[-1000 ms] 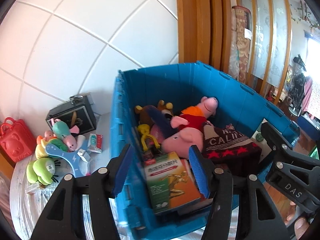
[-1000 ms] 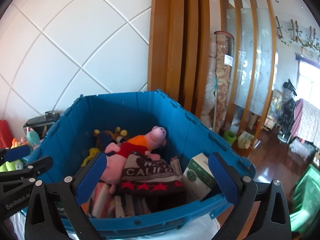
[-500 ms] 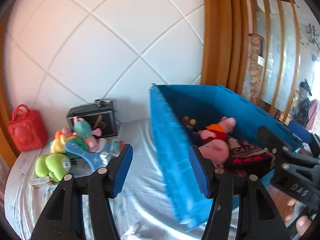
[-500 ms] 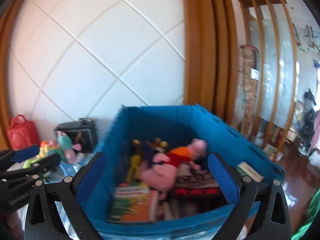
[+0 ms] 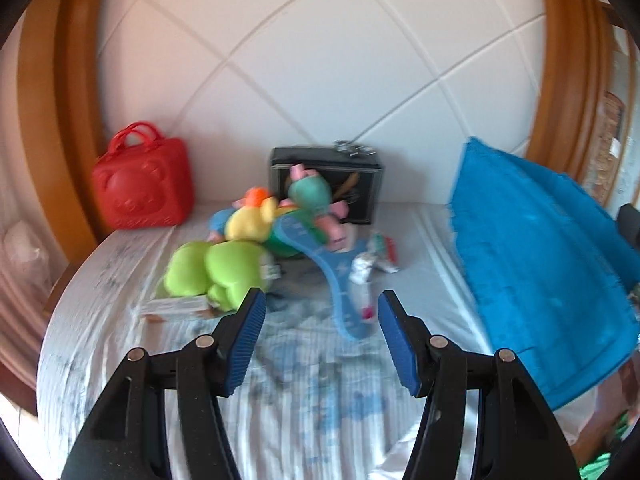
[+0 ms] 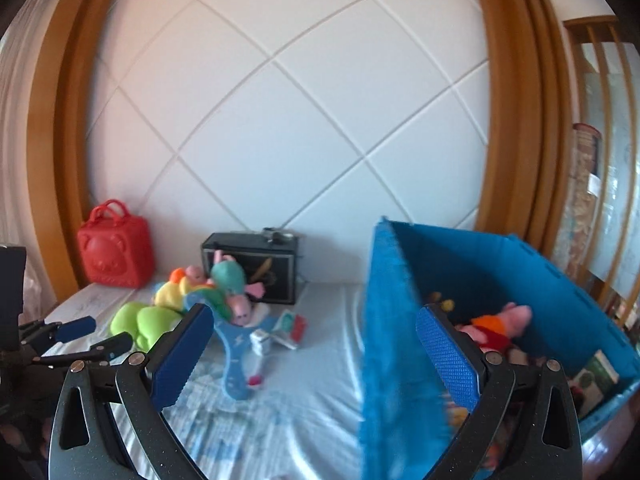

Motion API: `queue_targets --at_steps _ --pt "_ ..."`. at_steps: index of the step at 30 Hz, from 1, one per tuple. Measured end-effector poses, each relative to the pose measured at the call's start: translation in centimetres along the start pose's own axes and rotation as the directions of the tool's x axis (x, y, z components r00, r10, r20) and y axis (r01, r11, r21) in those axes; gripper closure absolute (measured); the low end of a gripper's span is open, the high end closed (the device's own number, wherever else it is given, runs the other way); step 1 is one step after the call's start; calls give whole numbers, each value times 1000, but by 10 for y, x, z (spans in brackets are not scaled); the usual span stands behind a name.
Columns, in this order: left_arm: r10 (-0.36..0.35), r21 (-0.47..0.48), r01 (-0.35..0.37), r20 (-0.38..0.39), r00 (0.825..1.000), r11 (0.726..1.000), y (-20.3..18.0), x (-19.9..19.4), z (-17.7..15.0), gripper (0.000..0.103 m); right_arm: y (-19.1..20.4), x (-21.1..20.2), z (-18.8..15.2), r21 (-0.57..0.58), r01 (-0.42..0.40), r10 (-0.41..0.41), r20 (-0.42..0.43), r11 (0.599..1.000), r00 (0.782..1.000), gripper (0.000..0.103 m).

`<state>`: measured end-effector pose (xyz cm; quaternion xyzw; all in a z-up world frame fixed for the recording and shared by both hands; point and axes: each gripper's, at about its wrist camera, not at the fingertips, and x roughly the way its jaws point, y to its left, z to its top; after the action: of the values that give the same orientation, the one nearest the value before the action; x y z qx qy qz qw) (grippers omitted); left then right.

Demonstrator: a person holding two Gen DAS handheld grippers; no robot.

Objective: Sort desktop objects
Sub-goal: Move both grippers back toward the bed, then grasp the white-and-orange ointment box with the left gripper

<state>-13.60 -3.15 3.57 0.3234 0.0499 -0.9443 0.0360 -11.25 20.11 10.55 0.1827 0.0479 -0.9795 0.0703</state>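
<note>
On the cloth-covered tabletop (image 5: 120,360), both views have swung away from the blue plastic crate (image 6: 400,340), which a second ago filled them, toward the unsorted heap: a lime-green plush toy (image 5: 212,268), a rainbow-coloured soft toy (image 5: 248,220), a flat blue plastic slingshot-shaped piece (image 5: 340,280) and a black box (image 5: 360,172) at the wall. The left gripper (image 5: 320,336) and the right gripper (image 6: 312,356) are both spread with nothing between the pads, so the next pickup looks about to begin.
</note>
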Motion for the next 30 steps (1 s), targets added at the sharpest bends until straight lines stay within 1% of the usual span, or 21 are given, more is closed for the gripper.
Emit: queue_targets --at_steps 2,5,6,8,10,11,13,16,17,19,20,21,22,24,26,27,28,30 --pt "43 -12 -44 -27 999 999 33 12 -6 45 22 13 -1 -4 -33 33 -25 999 999 0" --pt "113 -21 -115 -85 990 993 89 38 -18 45 49 41 -6 1 -71 70 -93 998 993 0" --pt "126 -20 -129 -105 986 991 102 46 -21 45 53 48 -9 5 -76 76 -112 997 991 0" --pt "163 -12 -167 -159 974 986 134 66 -31 45 65 69 -15 11 -75 76 -169 997 983 0" --pt "190 -5 -195 -203 961 981 158 84 -37 45 73 91 -22 5 -61 61 -224 998 973 0" --pt "196 0 -201 -225 954 980 170 95 -40 45 77 106 -27 -3 -51 49 -262 999 964 0" --pt "190 12 -194 -273 943 981 194 122 -44 45 80 128 -32 -6 -45 41 -310 999 950 0" --pt "162 51 -154 -320 933 987 215 155 -43 45 78 168 -46 19 -36 41 -401 999 915 0" --pt "160 68 -146 -335 928 987 220 166 -43 45 76 183 -52 29 -31 41 -438 999 898 0" --pt "138 107 -106 -363 922 989 229 191 -41 45 69 216 -66 60 -20 48 -507 998 860 0" --pt "134 134 -90 -374 918 987 230 203 -40 45 66 228 -72 74 -13 51 -533 997 844 0" --pt "117 168 -54 -390 914 984 231 218 -39 45 61 241 -78 90 -3 53 -561 996 826 0" --pt "122 193 -47 -400 908 980 230 227 -37 45 57 255 -84 101 11 51 -588 995 807 0" --pt "144 272 -27 -422 895 962 225 251 -37 45 54 281 -96 81 39 20 -627 996 779 0" --pt "144 319 6 -447 883 948 219 269 -39 45 55 301 -107 59 50 1 -652 997 758 0" --pt "119 330 47 -466 877 943 215 277 -40 45 54 312 -111 60 49 3 -664 997 747 0" --pt "119 346 60 -473 873 936 212 281 -41 44 55 321 -114 63 42 12 -675 997 738 0" --pt "166 436 55 -452 876 898 201 286 -46 38 57 340 -121 78 19 41 -698 997 715 0"
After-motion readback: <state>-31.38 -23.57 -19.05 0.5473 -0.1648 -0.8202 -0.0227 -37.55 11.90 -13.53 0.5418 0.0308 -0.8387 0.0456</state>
